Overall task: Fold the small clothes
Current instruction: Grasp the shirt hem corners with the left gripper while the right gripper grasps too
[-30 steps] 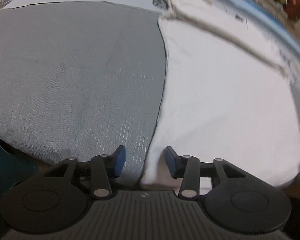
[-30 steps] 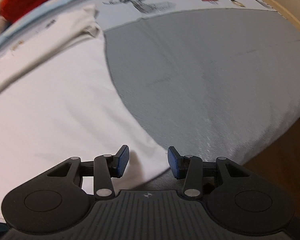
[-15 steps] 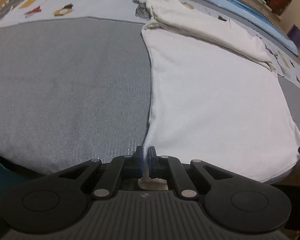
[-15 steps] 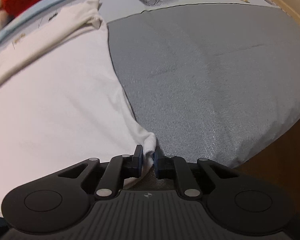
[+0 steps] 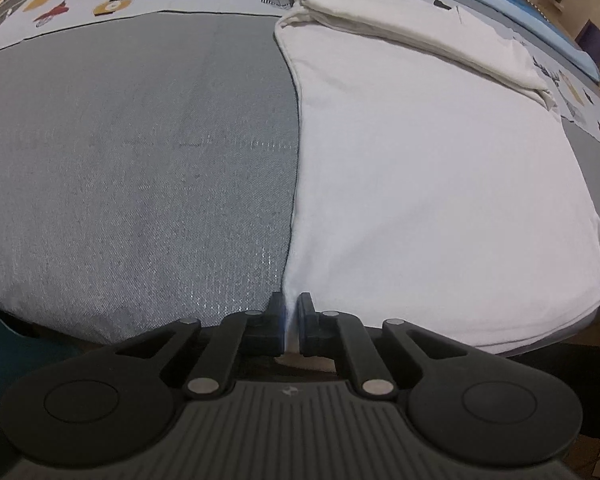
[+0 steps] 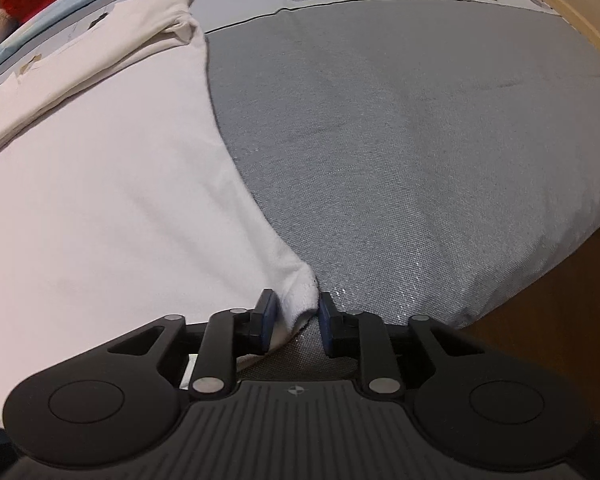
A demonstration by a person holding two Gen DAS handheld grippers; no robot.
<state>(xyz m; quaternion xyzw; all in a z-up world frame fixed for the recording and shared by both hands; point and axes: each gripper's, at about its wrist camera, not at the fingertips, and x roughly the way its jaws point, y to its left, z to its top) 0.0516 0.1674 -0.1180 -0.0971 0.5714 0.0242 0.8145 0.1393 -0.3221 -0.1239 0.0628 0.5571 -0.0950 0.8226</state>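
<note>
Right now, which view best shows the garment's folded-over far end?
The left wrist view: the white garment's folded-over far end shows across its whole width. The right wrist view shows only its right part, cut off at the frame's left edge.

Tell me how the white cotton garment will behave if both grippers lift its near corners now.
The white cotton garment looks thin and limp, so its middle would probably sag between the left gripper and right gripper. It seems light. The folded band along its far edge may slide open, since nothing pins it.
</note>
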